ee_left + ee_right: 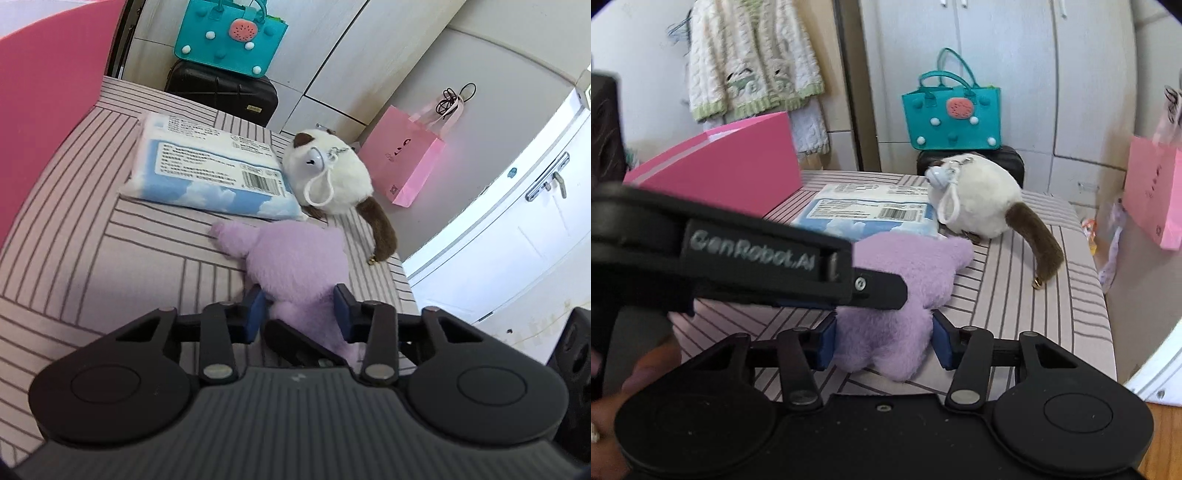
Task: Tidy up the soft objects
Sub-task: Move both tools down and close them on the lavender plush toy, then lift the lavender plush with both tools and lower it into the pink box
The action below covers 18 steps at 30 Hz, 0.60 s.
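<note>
**Me:** Left wrist view first: my left claw [301,308] reaches low and forward over the striped bench [92,266], its blue pads [255,314] pressed into either side of the purple plush [295,258]. Call that one clamped on the toy.

**Partner:** And the other one?

**Me:** From the right wrist view, my right claw [884,341] comes in level and low, pads [827,343] squeezing the near end of the purple plush [897,291]. So both claws grip the same toy, which lies on the striped bench [1015,295]. The left claw's body [746,258] crosses in from the left, over the plush, tilted down toward its tip.

**Partner:** What sits around the plush?

**Me:** Just beyond it lies the tissue pack [210,166], flat, its near edge touching the plush's ear. Beyond the plush and to the right is the white-and-brown plush dog [332,177], leaning against the pack's end, its brown tail [380,229] hanging toward the bench edge. Left of the plush, well apart, stands a pink box [731,173]. Far behind it a teal bag [953,114] rests on a black case [221,88].
</note>
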Each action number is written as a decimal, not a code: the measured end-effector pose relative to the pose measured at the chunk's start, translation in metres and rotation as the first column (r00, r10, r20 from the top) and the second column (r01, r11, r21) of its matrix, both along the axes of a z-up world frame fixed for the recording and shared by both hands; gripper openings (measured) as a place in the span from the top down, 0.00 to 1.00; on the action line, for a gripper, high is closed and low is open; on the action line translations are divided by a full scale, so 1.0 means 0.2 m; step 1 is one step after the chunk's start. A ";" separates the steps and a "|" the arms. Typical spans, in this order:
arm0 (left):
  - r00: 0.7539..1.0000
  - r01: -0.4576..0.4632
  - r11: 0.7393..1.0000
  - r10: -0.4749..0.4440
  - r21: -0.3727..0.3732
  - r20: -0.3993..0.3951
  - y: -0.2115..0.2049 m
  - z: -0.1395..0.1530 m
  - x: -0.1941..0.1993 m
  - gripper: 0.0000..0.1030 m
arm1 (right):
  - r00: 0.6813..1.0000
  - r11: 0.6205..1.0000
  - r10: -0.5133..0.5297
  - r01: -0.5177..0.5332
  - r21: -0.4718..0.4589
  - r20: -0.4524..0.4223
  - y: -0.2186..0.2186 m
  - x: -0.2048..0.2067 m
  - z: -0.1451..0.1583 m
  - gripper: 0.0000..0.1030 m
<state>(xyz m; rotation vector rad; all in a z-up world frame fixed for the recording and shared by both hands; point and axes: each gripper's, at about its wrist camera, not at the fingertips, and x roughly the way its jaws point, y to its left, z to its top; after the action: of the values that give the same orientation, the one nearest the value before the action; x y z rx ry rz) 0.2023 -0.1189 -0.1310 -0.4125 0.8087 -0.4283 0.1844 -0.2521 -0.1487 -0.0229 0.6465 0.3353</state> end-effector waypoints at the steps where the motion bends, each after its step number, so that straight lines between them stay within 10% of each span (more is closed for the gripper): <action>1: 1.000 0.006 1.000 -0.006 0.015 0.009 -0.01 0.01 -0.01 0.67 | 1.000 1.000 -0.009 0.009 0.017 -0.007 -0.01 0.00 0.00 0.46; 18: 0.995 0.099 0.991 -0.096 0.093 -0.042 0.02 0.11 -0.18 0.67 | 0.993 0.989 -0.004 0.022 0.146 -0.120 -0.02 -0.13 0.06 0.46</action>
<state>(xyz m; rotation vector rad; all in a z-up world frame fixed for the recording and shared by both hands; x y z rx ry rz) 0.1661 -0.1146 -0.1093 -0.2936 0.8846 -0.4719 0.1585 -0.2569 -0.1376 0.1435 0.7384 0.3731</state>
